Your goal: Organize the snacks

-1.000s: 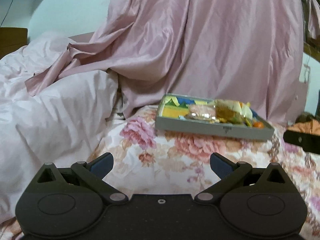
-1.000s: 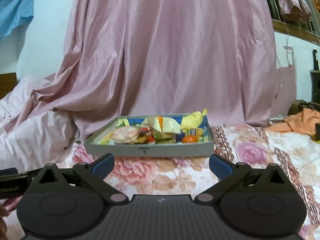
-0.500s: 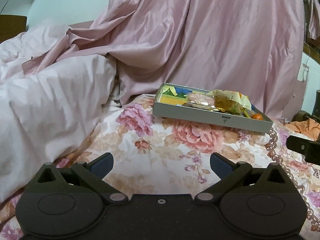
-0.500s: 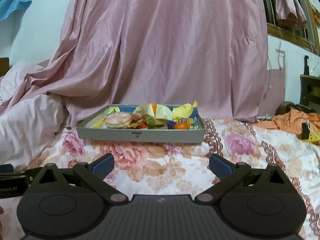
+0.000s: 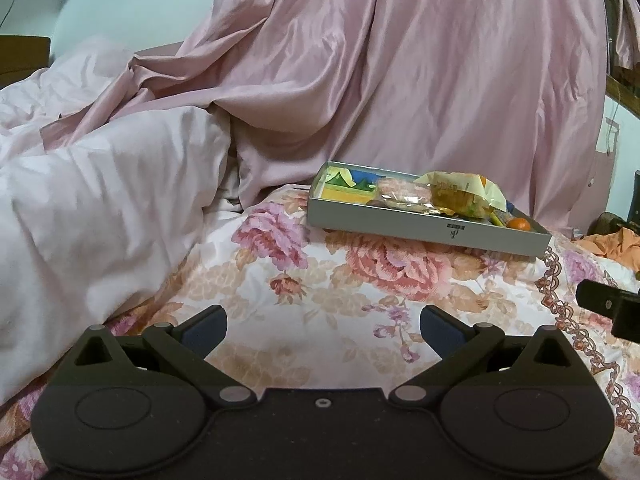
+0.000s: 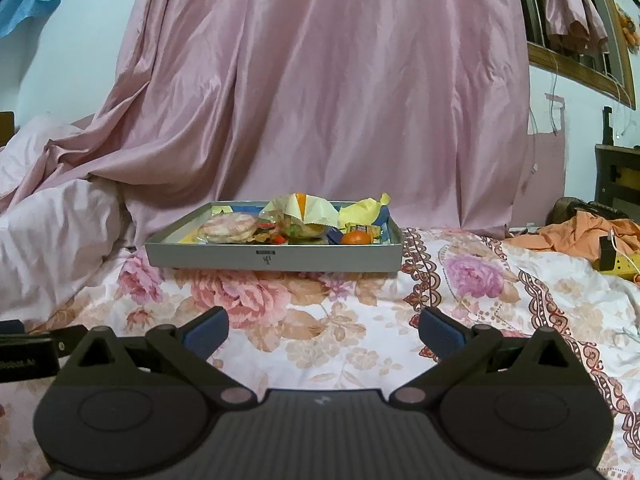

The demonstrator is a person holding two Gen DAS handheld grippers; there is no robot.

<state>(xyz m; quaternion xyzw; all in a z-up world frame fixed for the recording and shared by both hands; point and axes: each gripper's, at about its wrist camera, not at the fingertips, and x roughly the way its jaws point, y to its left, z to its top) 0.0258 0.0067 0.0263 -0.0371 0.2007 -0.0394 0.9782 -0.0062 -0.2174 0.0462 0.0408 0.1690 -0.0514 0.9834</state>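
Both my claws have drawn back from the tray (image 6: 276, 256) over the last second; it now sits farther off on the flowered bedspread (image 6: 340, 344). My left claw (image 5: 323, 326) and right claw (image 6: 323, 326) are spread wide, holding nothing. The snacks (image 6: 296, 224) lie inside the tray, so sorting appears finished.

Snacks (image 6: 288, 224) in tray (image 6: 272, 257) on bedsheet (image 6: 340, 320)
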